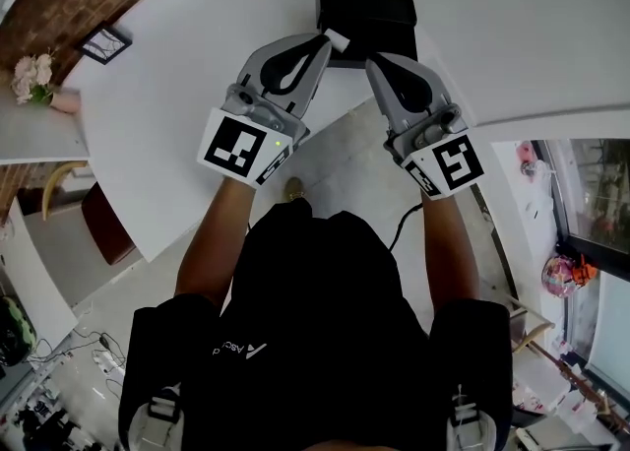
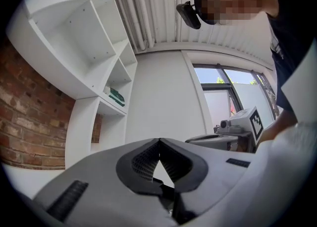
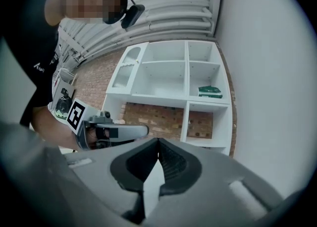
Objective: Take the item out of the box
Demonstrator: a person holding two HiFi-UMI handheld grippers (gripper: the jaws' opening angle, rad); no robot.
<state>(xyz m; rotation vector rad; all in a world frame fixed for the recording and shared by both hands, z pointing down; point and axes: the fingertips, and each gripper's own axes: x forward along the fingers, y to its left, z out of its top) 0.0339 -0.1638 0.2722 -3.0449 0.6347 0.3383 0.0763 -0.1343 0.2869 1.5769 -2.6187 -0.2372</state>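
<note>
Black box (image 1: 366,6) on white desk (image 1: 177,95), both arms outstretched, left gripper (image 1: 330,42) and right gripper (image 1: 372,65) closed, empty, tips at the box's near edge.

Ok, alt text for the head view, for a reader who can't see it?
Seen from above, a person holds the left gripper and right gripper, both shut and empty, with their tips close to the near edge of a black box on a white table.
</note>
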